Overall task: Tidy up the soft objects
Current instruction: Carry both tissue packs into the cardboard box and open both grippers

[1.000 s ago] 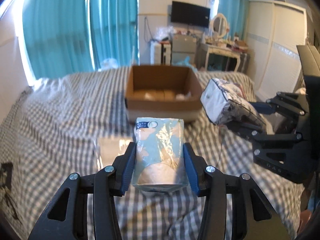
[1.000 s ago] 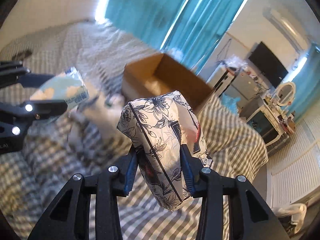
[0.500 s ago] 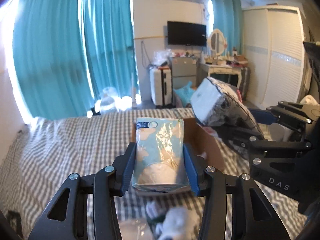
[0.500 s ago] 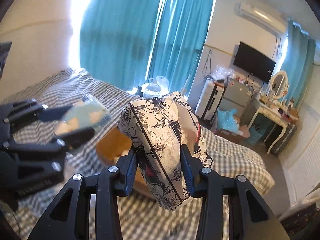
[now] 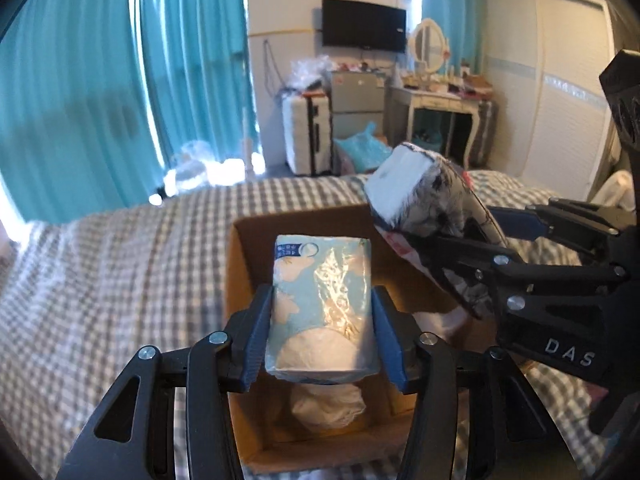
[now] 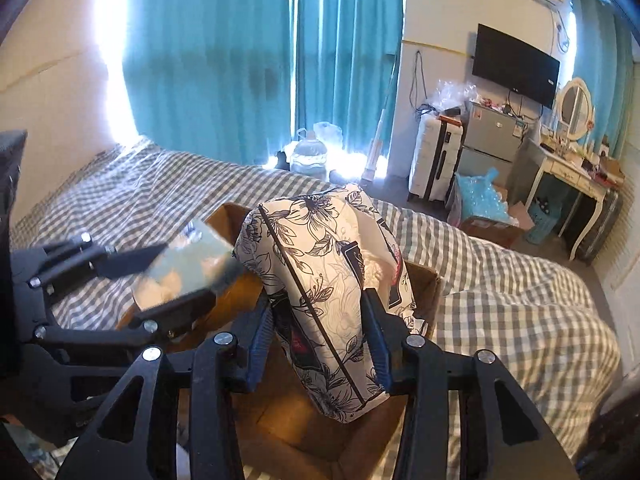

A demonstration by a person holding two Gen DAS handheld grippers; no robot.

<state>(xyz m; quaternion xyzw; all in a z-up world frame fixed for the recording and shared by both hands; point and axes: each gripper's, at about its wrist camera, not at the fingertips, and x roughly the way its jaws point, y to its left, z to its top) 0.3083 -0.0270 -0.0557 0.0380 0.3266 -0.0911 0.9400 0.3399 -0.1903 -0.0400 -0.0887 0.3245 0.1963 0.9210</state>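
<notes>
My left gripper (image 5: 323, 320) is shut on a light blue tissue pack (image 5: 322, 304) and holds it above the open cardboard box (image 5: 240, 276) on the checked bed. My right gripper (image 6: 318, 336) is shut on a black-and-white floral tissue pack (image 6: 320, 292), also above the box (image 6: 424, 292). In the left wrist view the right gripper (image 5: 464, 264) and its floral pack (image 5: 424, 188) hang over the box's right side. In the right wrist view the left gripper (image 6: 152, 280) with the blue pack (image 6: 192, 264) is at the left. White soft items (image 5: 328, 404) lie in the box.
The grey checked bedspread (image 5: 120, 272) surrounds the box. Teal curtains (image 6: 248, 52), a suitcase (image 6: 436, 160), a small fridge (image 6: 488, 140), a dressing table (image 6: 576, 176) and a wall TV (image 6: 516, 64) stand beyond the bed's far edge. A wardrobe (image 5: 560, 80) is at the right.
Both grippers have moved forward with their packs, from short of the box to directly above its opening. The box now lies beneath both packs.
</notes>
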